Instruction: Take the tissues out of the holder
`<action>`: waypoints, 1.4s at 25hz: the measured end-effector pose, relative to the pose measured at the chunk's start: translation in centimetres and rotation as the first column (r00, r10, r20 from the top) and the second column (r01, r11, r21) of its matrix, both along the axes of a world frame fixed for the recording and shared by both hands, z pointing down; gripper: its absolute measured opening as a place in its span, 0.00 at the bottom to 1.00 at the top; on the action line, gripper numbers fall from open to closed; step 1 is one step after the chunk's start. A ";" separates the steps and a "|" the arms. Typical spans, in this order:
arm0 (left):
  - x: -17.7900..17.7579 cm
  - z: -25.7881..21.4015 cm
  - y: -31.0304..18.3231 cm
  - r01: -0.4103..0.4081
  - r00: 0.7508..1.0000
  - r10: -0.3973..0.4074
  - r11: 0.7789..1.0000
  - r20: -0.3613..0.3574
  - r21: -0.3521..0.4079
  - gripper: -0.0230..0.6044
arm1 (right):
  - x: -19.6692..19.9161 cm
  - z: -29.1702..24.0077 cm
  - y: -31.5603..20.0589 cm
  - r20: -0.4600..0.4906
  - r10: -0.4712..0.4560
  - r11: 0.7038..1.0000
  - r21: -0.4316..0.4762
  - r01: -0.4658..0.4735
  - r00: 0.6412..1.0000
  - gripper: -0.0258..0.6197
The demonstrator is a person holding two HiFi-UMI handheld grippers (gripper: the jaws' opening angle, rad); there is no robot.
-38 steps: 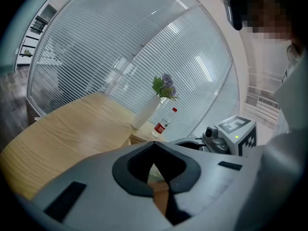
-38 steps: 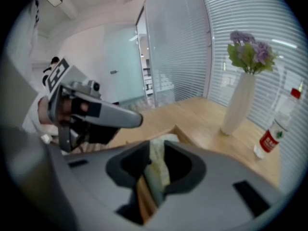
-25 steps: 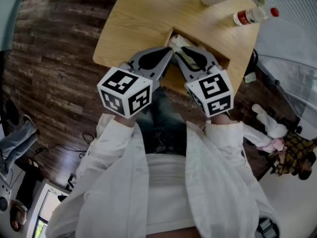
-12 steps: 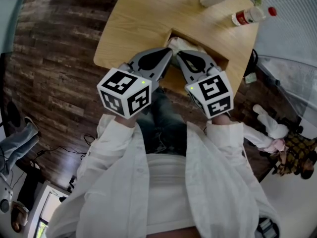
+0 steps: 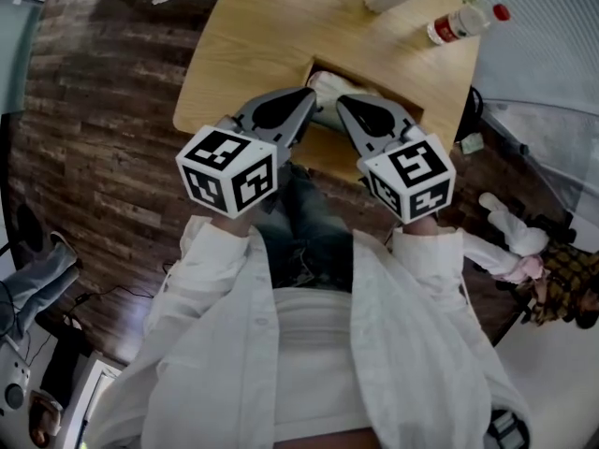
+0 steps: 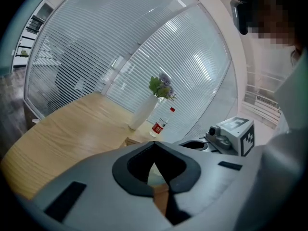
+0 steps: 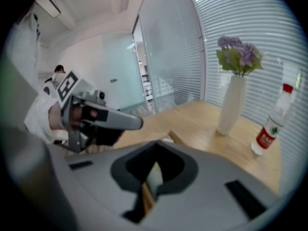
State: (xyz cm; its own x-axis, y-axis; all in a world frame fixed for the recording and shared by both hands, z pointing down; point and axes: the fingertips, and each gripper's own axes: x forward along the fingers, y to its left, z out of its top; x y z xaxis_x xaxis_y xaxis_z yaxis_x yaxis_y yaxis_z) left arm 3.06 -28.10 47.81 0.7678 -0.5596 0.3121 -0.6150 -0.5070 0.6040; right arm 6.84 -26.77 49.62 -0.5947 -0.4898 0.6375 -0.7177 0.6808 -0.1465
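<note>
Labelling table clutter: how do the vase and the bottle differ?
The vase is white and opaque; the bottle is clear with a red label. The vase holds flowers; the bottle has a red cap. The vase stands taller than the bottle. Both stand upright on the table.
</note>
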 end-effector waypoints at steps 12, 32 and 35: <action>0.3 -2.7 -1.4 -0.038 0.999 0.037 0.996 0.013 0.076 0.05 | 2.4 -3.8 0.4 0.059 0.089 0.993 0.074 -0.093 0.994 0.06; 4.0 -15.0 -2.6 -0.109 0.993 0.117 0.929 0.000 0.353 0.05 | 6.5 -17.3 -1.3 0.156 0.221 0.875 0.404 -0.266 0.963 0.06; 4.9 -17.8 -3.1 -0.104 0.992 0.124 0.905 -0.020 0.413 0.05 | 8.0 -20.2 -1.7 0.248 0.265 0.828 0.437 -0.352 0.932 0.06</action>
